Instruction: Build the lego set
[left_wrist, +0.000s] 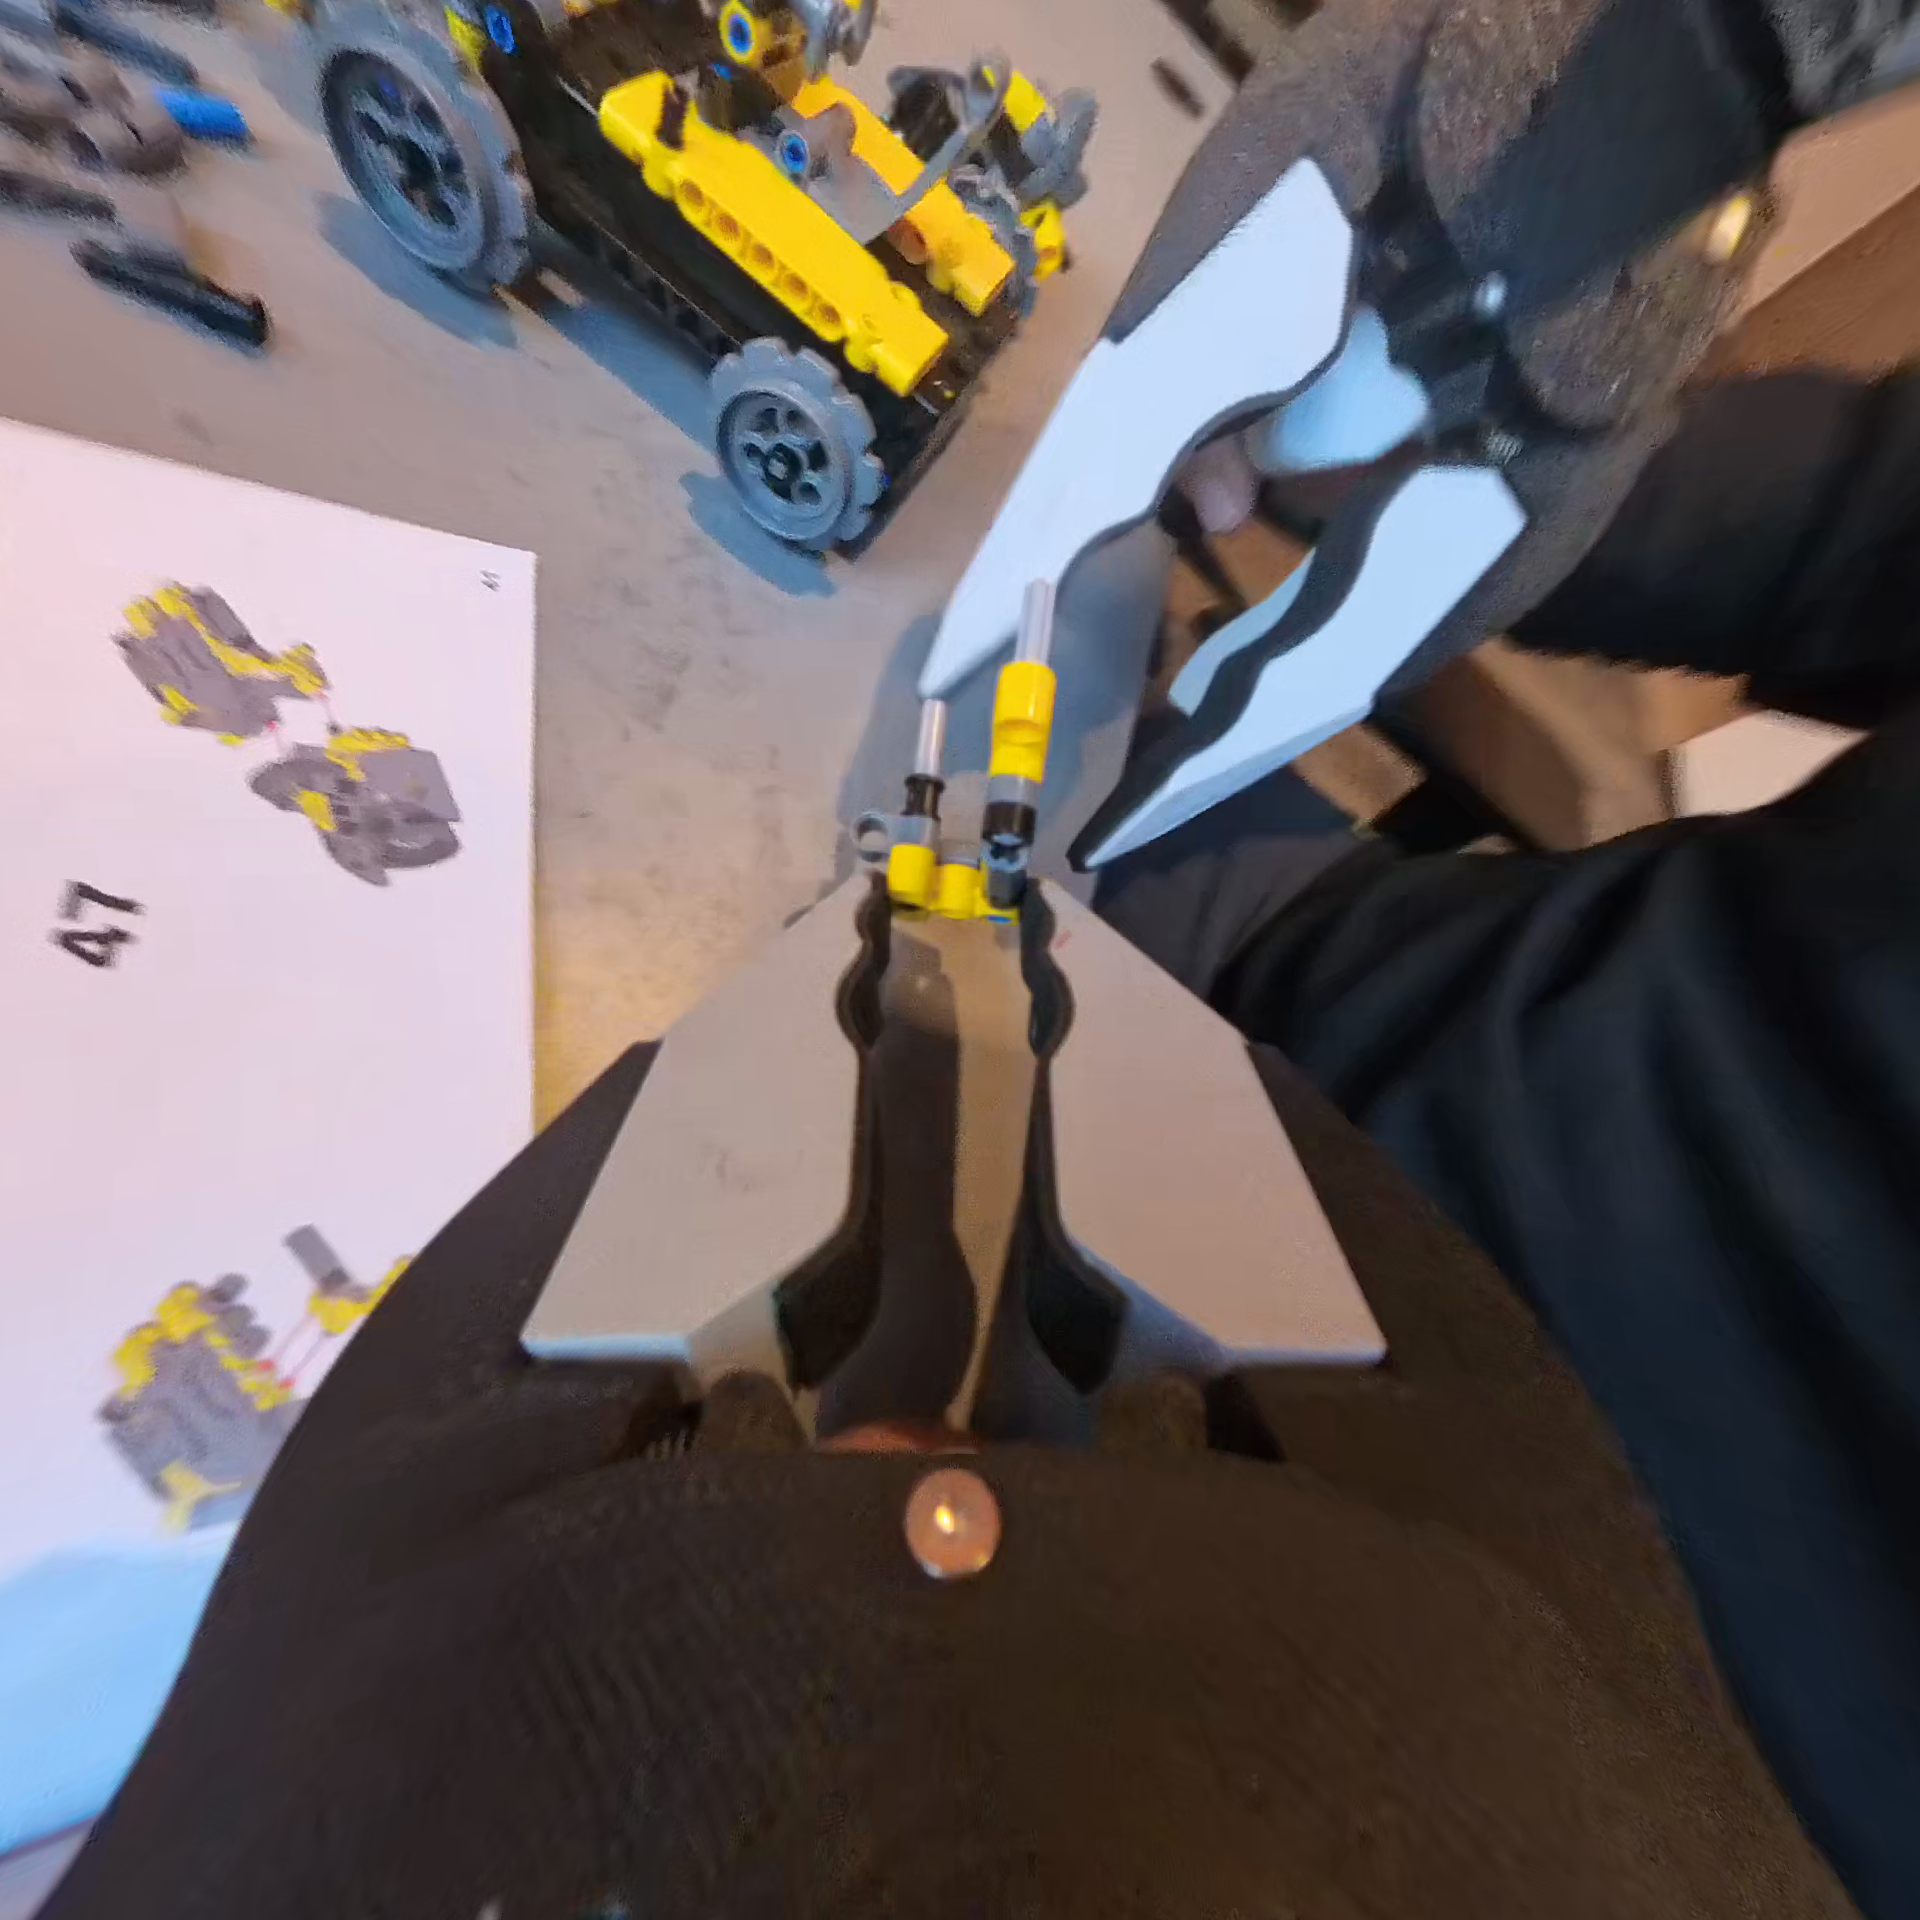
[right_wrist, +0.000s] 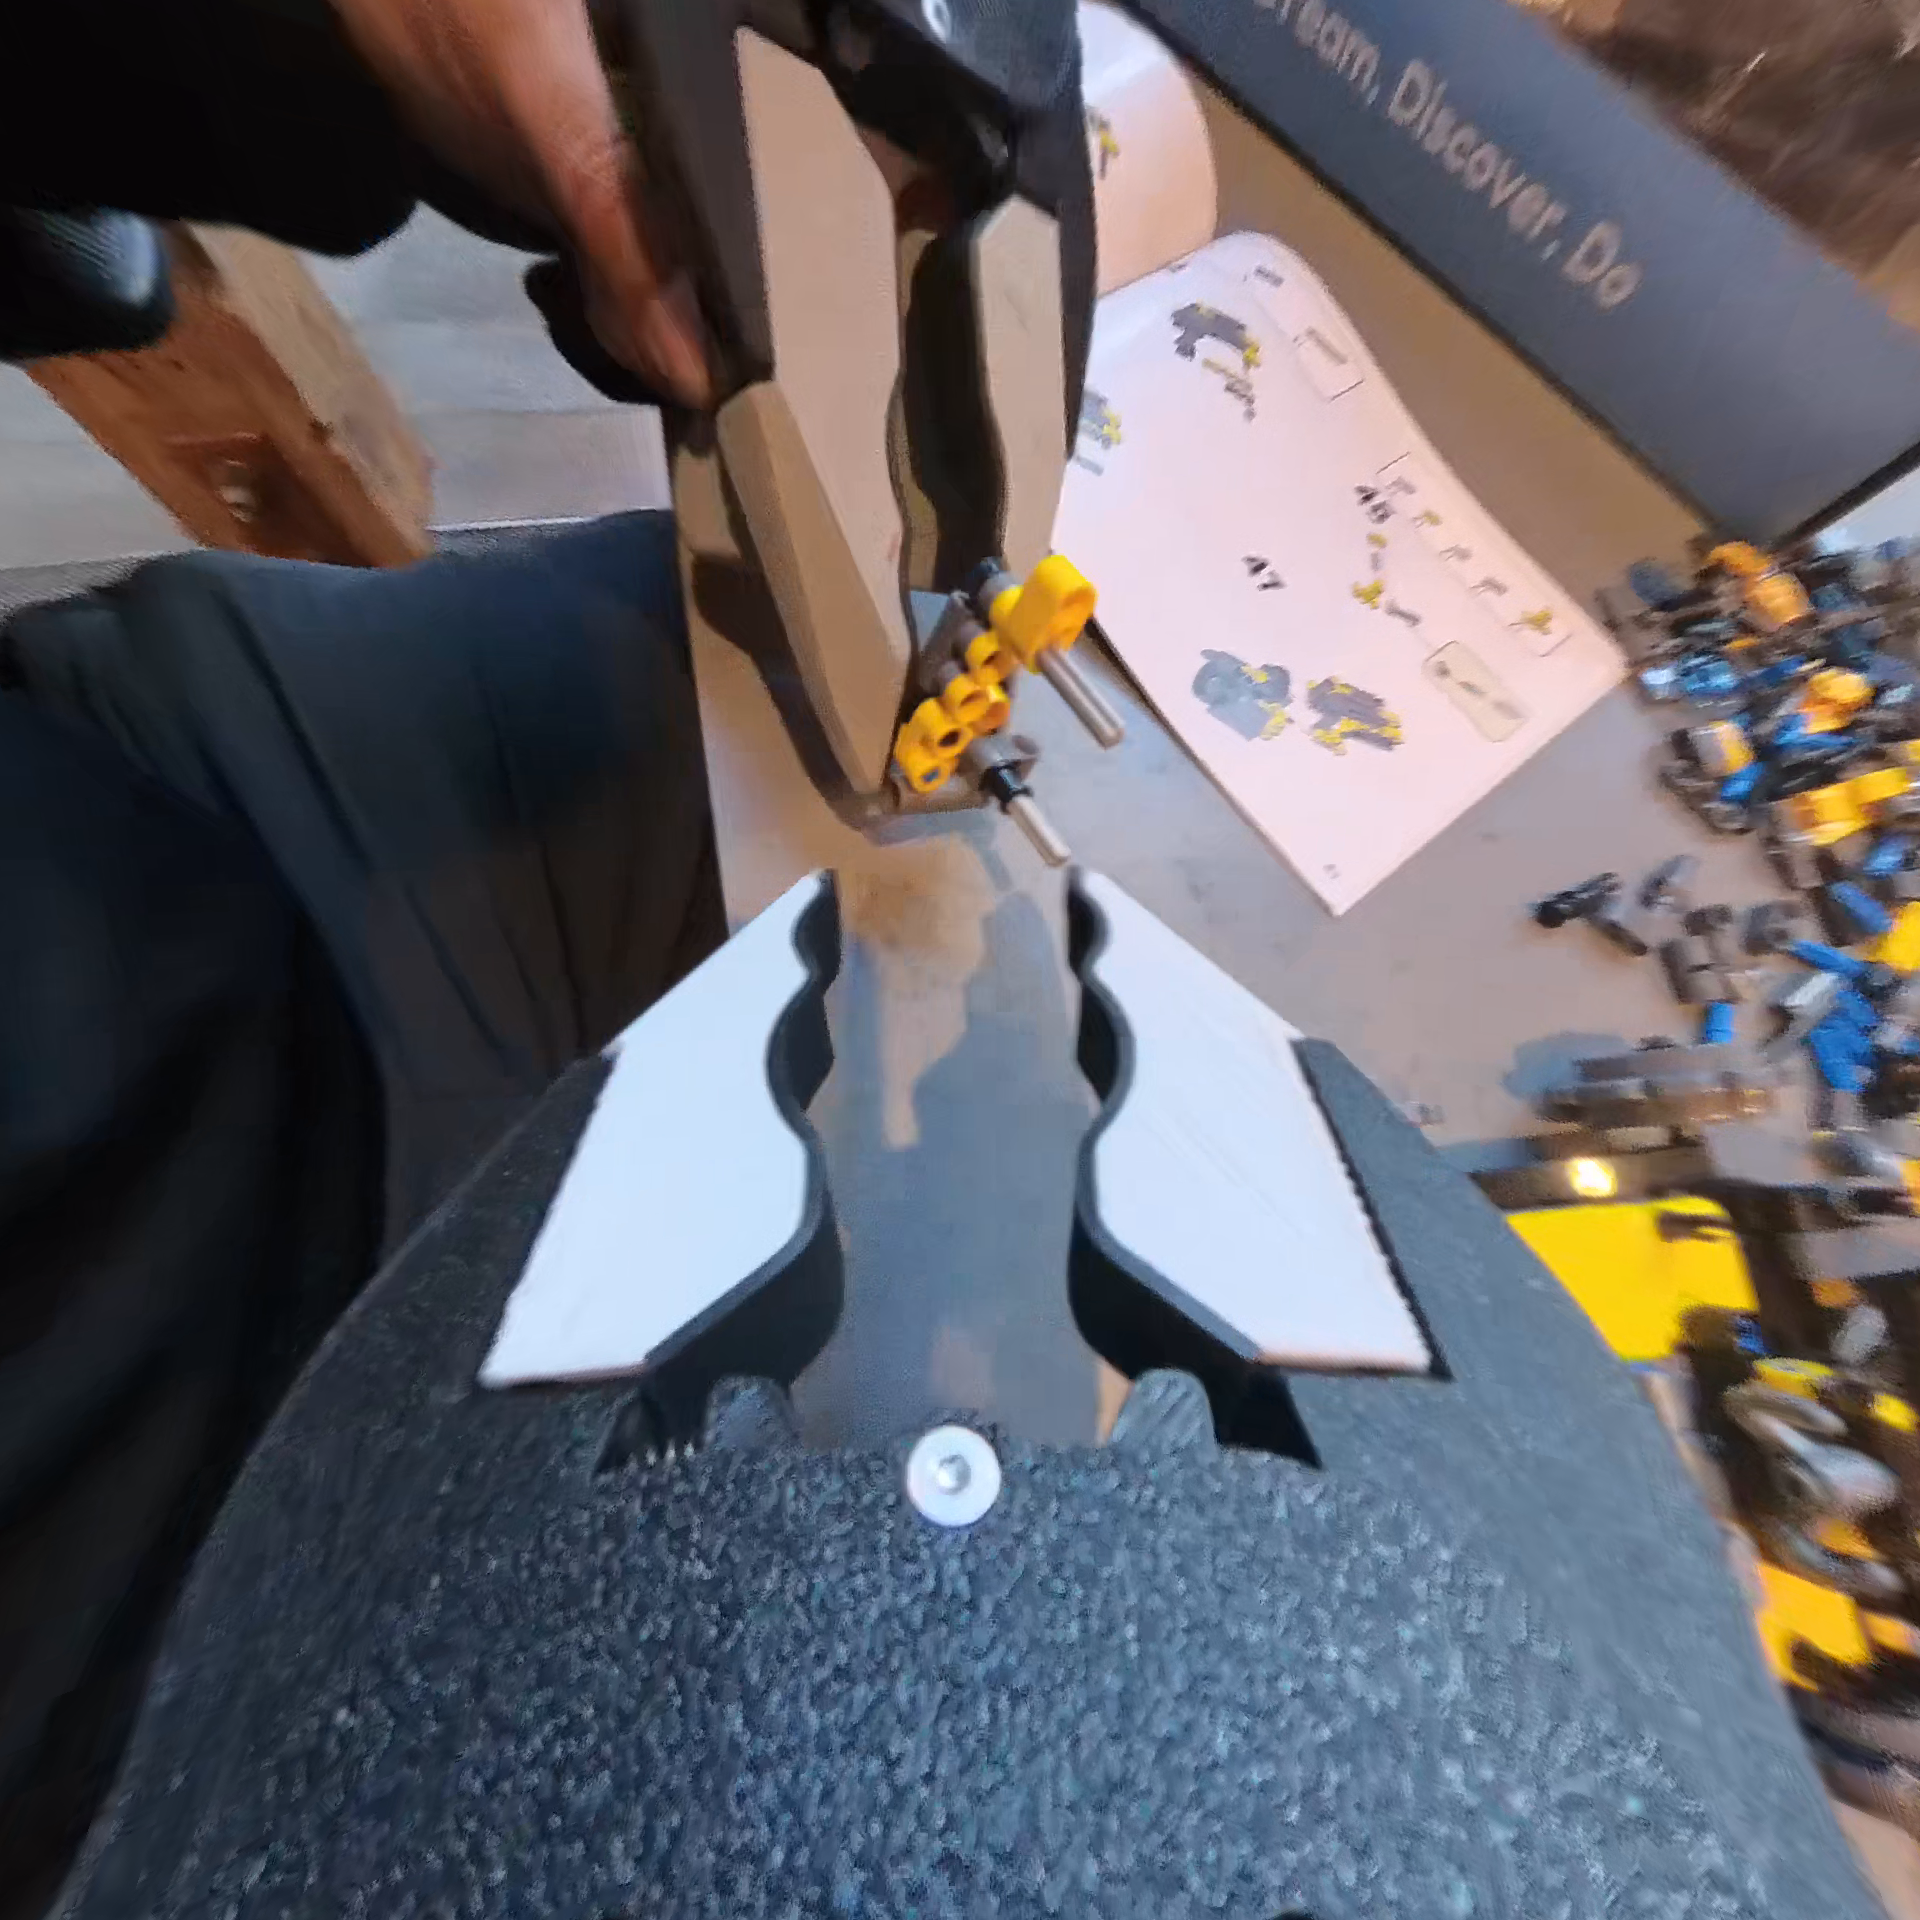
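My left gripper is shut on a small yellow-and-grey brick sub-assembly with two grey axles pointing away from me. It also shows in the right wrist view, held at the left gripper's tips above the table. My right gripper is open and empty, its tips just short of the sub-assembly's axles. In the left wrist view the right gripper hangs open to the right of the axles. A yellow-and-black wheeled brick vehicle stands on the table beyond.
An open instruction booklet lies on the left of the tan table; it also shows in the right wrist view. Several loose blue, black and yellow bricks lie at the right. A dark box stands behind. A person's dark clothing is close by. Less than 4 cm separates the two grippers' tips.
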